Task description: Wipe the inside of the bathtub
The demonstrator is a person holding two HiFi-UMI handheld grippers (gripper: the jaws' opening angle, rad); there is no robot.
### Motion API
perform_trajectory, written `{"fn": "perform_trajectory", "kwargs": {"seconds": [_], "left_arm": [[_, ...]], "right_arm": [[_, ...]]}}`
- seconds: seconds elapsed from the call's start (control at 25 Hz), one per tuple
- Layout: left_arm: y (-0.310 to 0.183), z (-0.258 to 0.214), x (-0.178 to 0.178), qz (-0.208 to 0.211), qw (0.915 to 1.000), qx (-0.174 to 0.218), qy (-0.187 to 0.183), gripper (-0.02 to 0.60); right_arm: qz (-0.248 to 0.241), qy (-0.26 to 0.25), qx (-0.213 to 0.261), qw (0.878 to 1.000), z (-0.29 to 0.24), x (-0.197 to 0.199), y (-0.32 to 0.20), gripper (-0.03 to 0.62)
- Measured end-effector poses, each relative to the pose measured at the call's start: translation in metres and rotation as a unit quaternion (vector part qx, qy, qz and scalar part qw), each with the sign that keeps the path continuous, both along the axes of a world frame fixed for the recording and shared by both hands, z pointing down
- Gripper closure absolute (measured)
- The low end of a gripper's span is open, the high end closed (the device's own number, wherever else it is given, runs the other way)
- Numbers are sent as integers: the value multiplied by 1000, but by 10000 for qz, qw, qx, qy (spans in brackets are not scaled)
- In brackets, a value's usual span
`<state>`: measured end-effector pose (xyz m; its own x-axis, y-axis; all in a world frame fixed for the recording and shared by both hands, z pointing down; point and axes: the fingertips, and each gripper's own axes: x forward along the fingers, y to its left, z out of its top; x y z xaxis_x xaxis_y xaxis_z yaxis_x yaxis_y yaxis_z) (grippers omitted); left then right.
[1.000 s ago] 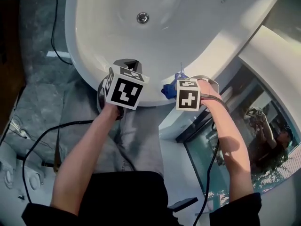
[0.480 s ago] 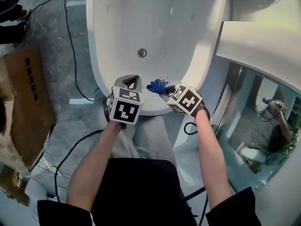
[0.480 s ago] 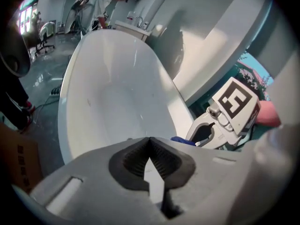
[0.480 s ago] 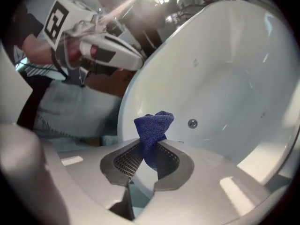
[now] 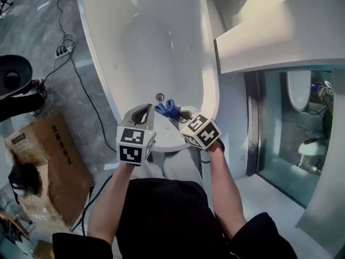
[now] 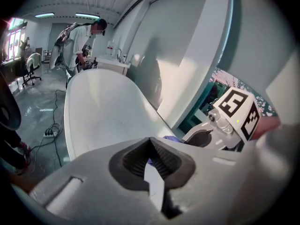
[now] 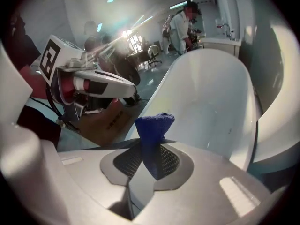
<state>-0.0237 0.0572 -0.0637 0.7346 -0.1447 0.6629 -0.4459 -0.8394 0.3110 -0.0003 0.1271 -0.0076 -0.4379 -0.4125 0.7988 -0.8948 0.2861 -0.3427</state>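
A white oval bathtub (image 5: pixel 110 85) stretches away from me, its drain (image 5: pixel 159 96) near the close end. My right gripper (image 5: pixel 176 114) hangs over the near rim, shut on a blue cloth (image 5: pixel 167 109) that sticks out past its tips. In the right gripper view the blue cloth (image 7: pixel 153 137) is pinched between the pads and stands up above them, with the bathtub (image 7: pixel 211 97) beyond. My left gripper (image 5: pixel 144 114) is beside it over the same rim, jaws shut with nothing held. The left gripper view shows the bathtub (image 6: pixel 101 109) ahead and the right gripper (image 6: pixel 211 137) to its right.
A white ledge (image 5: pixel 269 36) and a glass panel (image 5: pixel 291 123) border the tub on the right. A cardboard box (image 5: pixel 51 161) lies on the grey floor at left, with black cables (image 5: pixel 75 74) and a power strip (image 5: pixel 63 50). A person (image 6: pixel 86 43) stands at the tub's far end.
The view has swung so the whole tub runs away from me. Both grippers stay together at the near rim, and the right one still carries the blue cloth.
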Motion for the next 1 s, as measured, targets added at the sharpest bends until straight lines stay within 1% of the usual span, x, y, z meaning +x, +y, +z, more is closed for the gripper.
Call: {"fn": "perform_trajectory", "kwargs": {"seconds": [0.08,0.16,0.24,0.28,0.4,0.52,0.64,0.8,0.92,1.0], "left_arm": [[-4,-28,5,2,9998,164,115,581],[-11,-58,13,-64,9989,393,235,581],[-25,-92,27,-136,9966,694,431,581],[-36,-110,35,-149,9944,887,557,581],[-66,-165,50,-184,9854,1450,871,580],[-76,-213,53,-285,9762,1887,1031,580],[-89,-264,65,-347,9635,2333,1267,580],[-106,-329,83,-225,9447,2838,1630,580],[-121,-375,90,-190,9317,3136,1823,580],[-128,-399,89,-372,9223,3305,1969,580]], "right_arm": [[292,-32,319,9991,-30,8,-5,528],[473,-91,682,9965,-62,20,-14,528],[670,-104,1107,9915,-97,40,-31,528],[812,-106,1370,9872,-116,52,-44,528],[1300,-331,2203,9662,-181,80,-83,528],[1548,-546,2824,9451,-239,93,-97,528],[1587,-433,3398,9260,-299,106,-116,526],[1483,-169,4100,8998,-378,107,-145,526],[1543,-154,4624,8730,-432,103,-163,526],[1481,-208,4961,8553,-461,100,-171,526]]}}
